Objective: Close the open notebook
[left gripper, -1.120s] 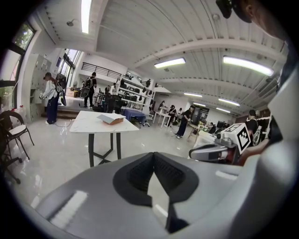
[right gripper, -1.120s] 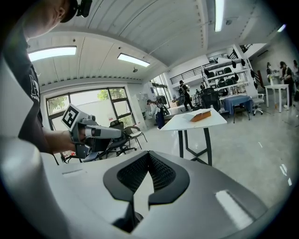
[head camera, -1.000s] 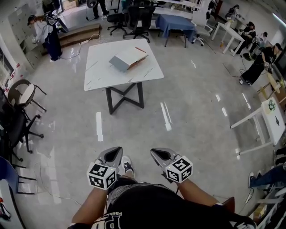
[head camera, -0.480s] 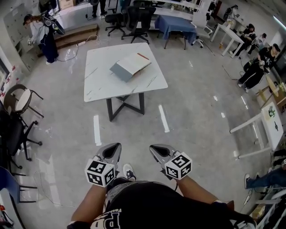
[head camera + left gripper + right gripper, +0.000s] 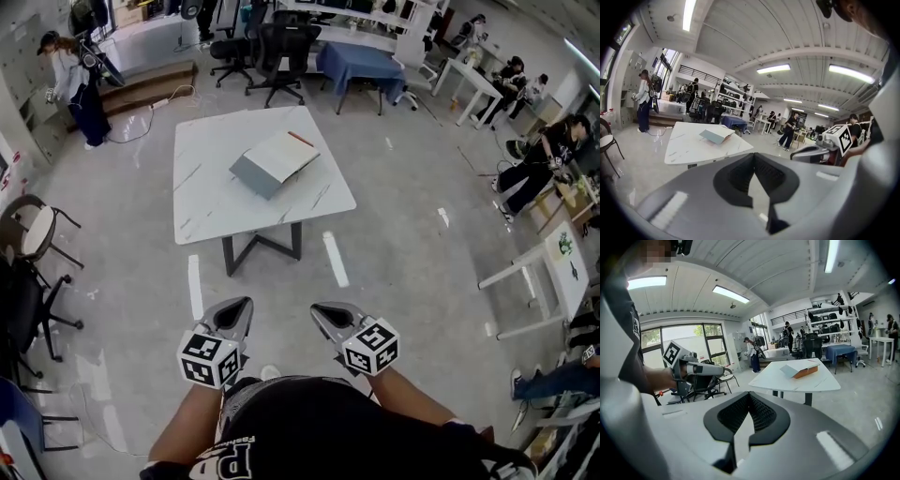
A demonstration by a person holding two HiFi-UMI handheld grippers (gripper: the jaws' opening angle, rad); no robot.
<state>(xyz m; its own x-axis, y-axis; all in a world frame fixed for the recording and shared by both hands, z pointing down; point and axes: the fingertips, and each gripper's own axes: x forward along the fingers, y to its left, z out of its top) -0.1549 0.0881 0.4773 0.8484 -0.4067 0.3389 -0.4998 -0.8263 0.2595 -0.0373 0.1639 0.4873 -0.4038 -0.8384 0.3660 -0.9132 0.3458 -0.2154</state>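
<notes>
left gripper (image 5: pixel 239 309): clenched, empty | right gripper (image 5: pixel 324 312): clenched, empty | notebook (image 5: pixel 275 160): lies on table (image 5: pixel 211 192), well apart from both grippers | pen (image 5: pixel 300 139): just beside notebook

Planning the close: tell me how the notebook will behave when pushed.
The notebook shows a flat, unbent grey cover, so it is probably stiff. It seems slim, likely light. On the glossy table it may slide rather than fold shut.
</notes>
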